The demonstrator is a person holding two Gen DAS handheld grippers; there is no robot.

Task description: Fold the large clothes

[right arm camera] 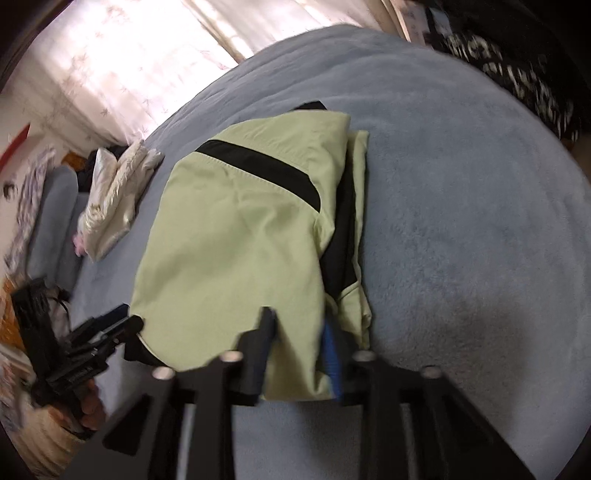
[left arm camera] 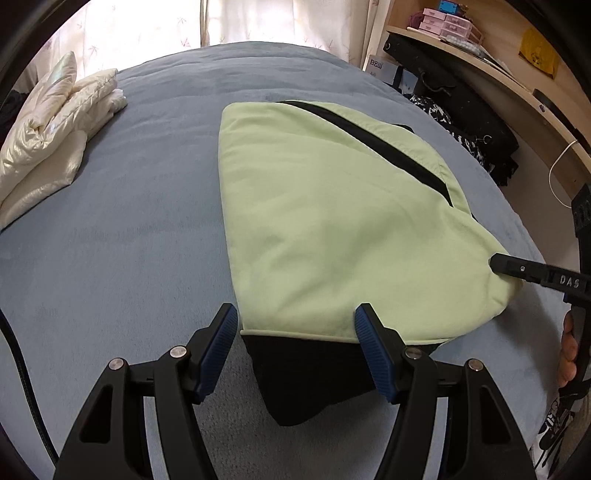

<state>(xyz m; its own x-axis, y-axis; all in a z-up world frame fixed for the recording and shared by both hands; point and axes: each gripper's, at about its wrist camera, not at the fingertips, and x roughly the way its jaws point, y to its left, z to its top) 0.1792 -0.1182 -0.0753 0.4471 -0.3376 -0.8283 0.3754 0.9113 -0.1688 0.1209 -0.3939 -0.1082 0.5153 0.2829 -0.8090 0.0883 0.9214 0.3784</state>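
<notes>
A light green jacket [left arm camera: 332, 221] with black trim lies folded on the blue bed [left arm camera: 129, 221]. My left gripper [left arm camera: 295, 332] is open, its blue pads either side of the jacket's near hem, above a black part [left arm camera: 306, 376]. My right gripper [left arm camera: 496, 264] touches the jacket's right edge in the left wrist view. In the blurred right wrist view the right gripper [right arm camera: 299, 343] has the jacket's [right arm camera: 229, 240] near corner between its fingers; whether it grips the cloth is unclear. The left gripper [right arm camera: 110, 325] shows at the left there.
A folded cream puffer garment [left arm camera: 55, 136] lies at the bed's far left. Dark clothes and bags [left arm camera: 461, 122] are piled at the right beside a wooden shelf [left arm camera: 480, 55]. Curtains [left arm camera: 166, 26] hang behind the bed.
</notes>
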